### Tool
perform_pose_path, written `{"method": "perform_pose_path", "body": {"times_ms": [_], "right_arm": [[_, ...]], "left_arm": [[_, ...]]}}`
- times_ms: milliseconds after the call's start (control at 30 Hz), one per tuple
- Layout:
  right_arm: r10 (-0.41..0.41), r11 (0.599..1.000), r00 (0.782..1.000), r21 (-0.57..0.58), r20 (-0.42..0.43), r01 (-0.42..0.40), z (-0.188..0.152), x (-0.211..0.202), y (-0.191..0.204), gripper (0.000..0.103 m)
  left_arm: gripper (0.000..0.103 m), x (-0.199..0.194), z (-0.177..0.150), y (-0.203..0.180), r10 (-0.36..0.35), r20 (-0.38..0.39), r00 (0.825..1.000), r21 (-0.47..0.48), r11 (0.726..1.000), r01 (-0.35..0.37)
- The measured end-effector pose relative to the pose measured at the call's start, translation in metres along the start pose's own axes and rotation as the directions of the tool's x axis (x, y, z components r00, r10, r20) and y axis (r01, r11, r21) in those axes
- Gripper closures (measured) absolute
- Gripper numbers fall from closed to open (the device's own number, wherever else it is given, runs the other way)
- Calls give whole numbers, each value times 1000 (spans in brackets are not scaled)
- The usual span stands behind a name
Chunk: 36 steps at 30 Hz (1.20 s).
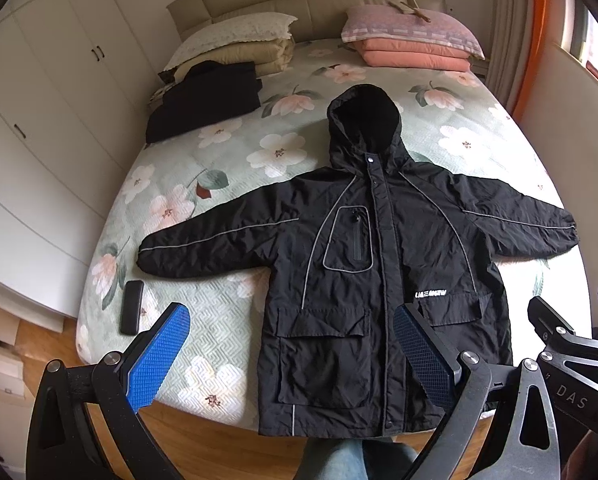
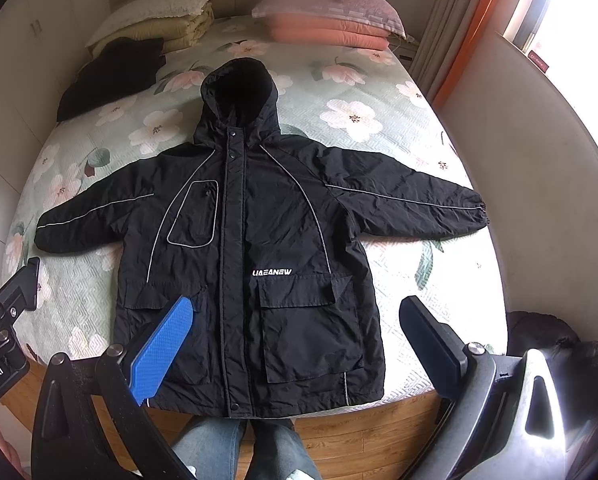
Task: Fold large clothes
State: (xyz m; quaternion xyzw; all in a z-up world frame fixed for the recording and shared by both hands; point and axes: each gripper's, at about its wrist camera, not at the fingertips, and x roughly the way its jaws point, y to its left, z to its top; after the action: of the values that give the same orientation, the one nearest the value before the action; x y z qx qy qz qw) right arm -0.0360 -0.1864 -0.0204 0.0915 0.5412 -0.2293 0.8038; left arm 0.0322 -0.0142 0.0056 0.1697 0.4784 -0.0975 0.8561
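Black hooded jacket point(image 1: 379, 248) lies face up, sleeves spread, on our floral bed point(image 1: 227, 320). We hold the left gripper point(image 1: 291, 344) and right gripper point(image 2: 299, 340) spread wide above its hem, both empty.

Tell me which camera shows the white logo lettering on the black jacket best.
The right wrist view: the white logo lettering sits near the frame's centre, sharp, unobstructed and readable on the black jacket. In the left wrist view the lettering is smaller, blurry and just above the left claw finger.
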Motion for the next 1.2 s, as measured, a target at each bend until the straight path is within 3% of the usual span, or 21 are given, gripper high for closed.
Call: {"method": "perform_pose_path", "body": {"times_ms": [700, 1200], "right_arm": [[-7, 999, 997, 31, -77, 10, 39, 41, 29, 0], [-65, 996, 991, 45, -121, 71, 72, 78, 55, 0]], "left_arm": [[1, 57, 49, 19, -22, -64, 998, 24, 999, 24], [1, 113, 87, 38, -59, -112, 992, 48, 997, 65]]}}
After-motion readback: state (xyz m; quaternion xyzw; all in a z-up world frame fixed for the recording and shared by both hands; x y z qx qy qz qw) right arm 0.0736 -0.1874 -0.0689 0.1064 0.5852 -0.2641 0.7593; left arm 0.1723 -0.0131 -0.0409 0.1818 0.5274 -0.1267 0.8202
